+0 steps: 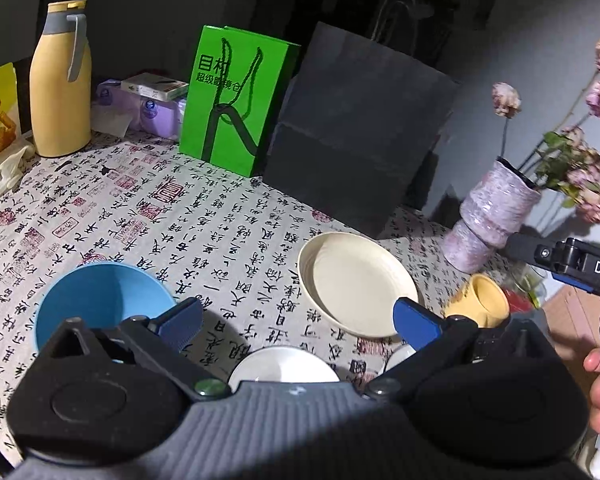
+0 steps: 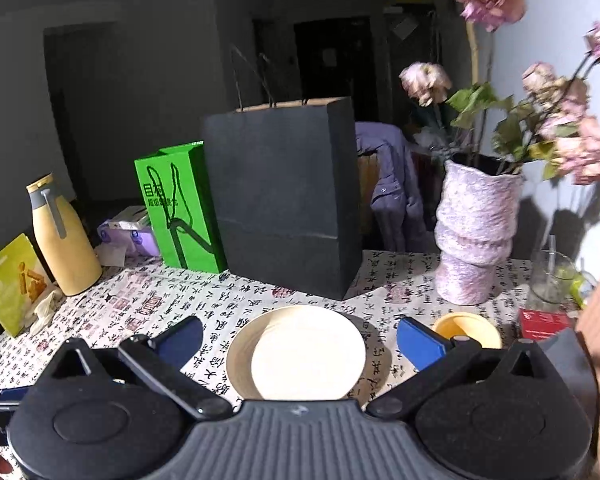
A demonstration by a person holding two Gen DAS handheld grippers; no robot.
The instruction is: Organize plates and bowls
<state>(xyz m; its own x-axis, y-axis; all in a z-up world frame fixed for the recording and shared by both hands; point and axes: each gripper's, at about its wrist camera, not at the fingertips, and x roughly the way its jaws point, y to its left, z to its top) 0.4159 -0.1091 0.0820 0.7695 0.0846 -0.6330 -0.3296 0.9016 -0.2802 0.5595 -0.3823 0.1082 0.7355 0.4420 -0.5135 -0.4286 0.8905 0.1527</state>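
From the left wrist camera, the left gripper [image 1: 298, 322] hangs with its blue fingers spread wide and nothing between them, above the calligraphy tablecloth [image 1: 140, 216]; a white bowl [image 1: 284, 366] lies just under it, a blue bowl [image 1: 100, 300] sits near its left finger, and the cream plate [image 1: 356, 284] rests flat beyond its right finger, with a small yellow cup [image 1: 480, 300] just beside that plate. To take the white bowl well, I would judge it best to lower straight down and pinch one rim wall, keeping clear of the blue bowl. From the right wrist camera, the right gripper [image 2: 300, 340] is likewise spread and empty, centred over the cream plate [image 2: 300, 354], with the yellow cup [image 2: 466, 326] just behind its right finger and the vase [image 2: 476, 236] and black bag [image 2: 284, 200] further back; a flat plate probably wants a tilted approach, one finger slid under the near rim, avoiding the cup
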